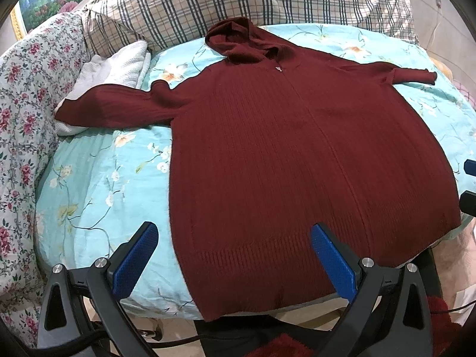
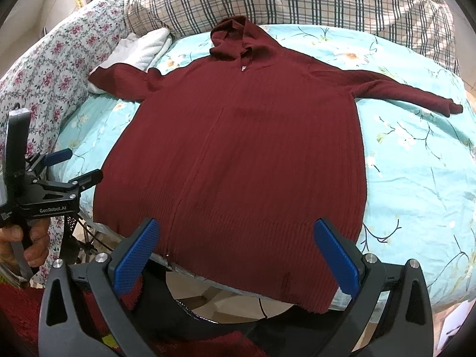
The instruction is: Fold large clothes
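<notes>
A dark red ribbed knit hooded cardigan with a front zip point(image 1: 297, 154) lies spread flat, front up, on a light turquoise bedsheet printed with white and yellow blossoms point(image 1: 98, 184). Its hood point(image 1: 238, 38) points toward the far end of the bed, where it rests against a beige, dark-striped plaid duvet point(image 1: 208, 3) heaped behind it. Both sleeves stretch sideways: the left sleeve point(image 1: 113, 108) reaches over a white textured folded cloth point(image 1: 119, 65) lying at the bed's side, and the right sleeve point(image 2: 410, 92) lies on the sheet. The hem hangs slightly over the near edge of the bed, with the zip's bottom end point(image 2: 169, 260) visible at that edge.

A white quilt with pink flower print point(image 1: 23, 119) is bunched along the left side of the bed. No containers appear in either view.

The left gripper point(image 1: 235, 242) hovers above the hem's left part, its 2 blue-padded fingers point(image 1: 136, 258) spread wide apart with nothing between them. In the right wrist view it also appears at the left edge, held by the person's hand point(image 2: 32, 238). The right gripper point(image 2: 236, 238) hangs over the hem's right part, its blue pads point(image 2: 336, 255) likewise spread wide and gripping nothing.
</notes>
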`<state>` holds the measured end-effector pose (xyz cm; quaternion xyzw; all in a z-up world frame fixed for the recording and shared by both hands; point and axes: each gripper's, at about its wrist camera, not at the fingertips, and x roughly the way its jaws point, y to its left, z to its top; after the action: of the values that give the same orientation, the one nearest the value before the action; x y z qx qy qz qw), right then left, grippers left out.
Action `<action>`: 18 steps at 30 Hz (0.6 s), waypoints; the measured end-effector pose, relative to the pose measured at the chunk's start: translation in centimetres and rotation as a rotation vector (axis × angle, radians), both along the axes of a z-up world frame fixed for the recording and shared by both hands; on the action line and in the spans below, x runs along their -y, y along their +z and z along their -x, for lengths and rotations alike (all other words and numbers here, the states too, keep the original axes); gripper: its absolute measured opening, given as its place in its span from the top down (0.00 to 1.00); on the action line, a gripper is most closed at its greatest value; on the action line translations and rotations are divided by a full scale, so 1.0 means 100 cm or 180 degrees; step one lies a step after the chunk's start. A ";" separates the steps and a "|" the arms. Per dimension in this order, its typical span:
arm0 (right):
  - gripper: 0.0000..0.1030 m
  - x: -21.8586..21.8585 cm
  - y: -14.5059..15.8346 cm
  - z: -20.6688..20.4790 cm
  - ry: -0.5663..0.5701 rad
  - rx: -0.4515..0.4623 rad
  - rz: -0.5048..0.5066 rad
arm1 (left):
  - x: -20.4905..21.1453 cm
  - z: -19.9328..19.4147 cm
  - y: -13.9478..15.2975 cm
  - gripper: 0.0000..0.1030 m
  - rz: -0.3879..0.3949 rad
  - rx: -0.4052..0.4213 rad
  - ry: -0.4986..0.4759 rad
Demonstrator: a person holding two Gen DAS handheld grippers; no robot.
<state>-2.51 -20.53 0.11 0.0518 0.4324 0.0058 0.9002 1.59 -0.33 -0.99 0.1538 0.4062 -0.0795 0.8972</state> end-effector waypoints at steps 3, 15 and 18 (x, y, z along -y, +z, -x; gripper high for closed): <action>0.00 0.012 -0.001 -0.003 -0.0067 -0.0016 -0.0162 | -0.001 -0.011 -0.001 0.00 0.0109 -0.0098 -0.0020; 0.00 0.133 0.008 -0.010 -0.0959 0.0168 -0.0525 | 0.008 -0.052 -0.008 0.00 0.0246 -0.0187 0.0062; 0.04 0.172 0.019 -0.012 -0.1168 0.0357 -0.0581 | 0.012 -0.059 -0.011 0.01 0.0209 -0.0199 0.0067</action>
<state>-1.33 -37.74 1.99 0.2106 0.3626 -0.1161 0.9004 7.53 -1.50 -2.07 0.1175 0.4329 -0.0881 0.8894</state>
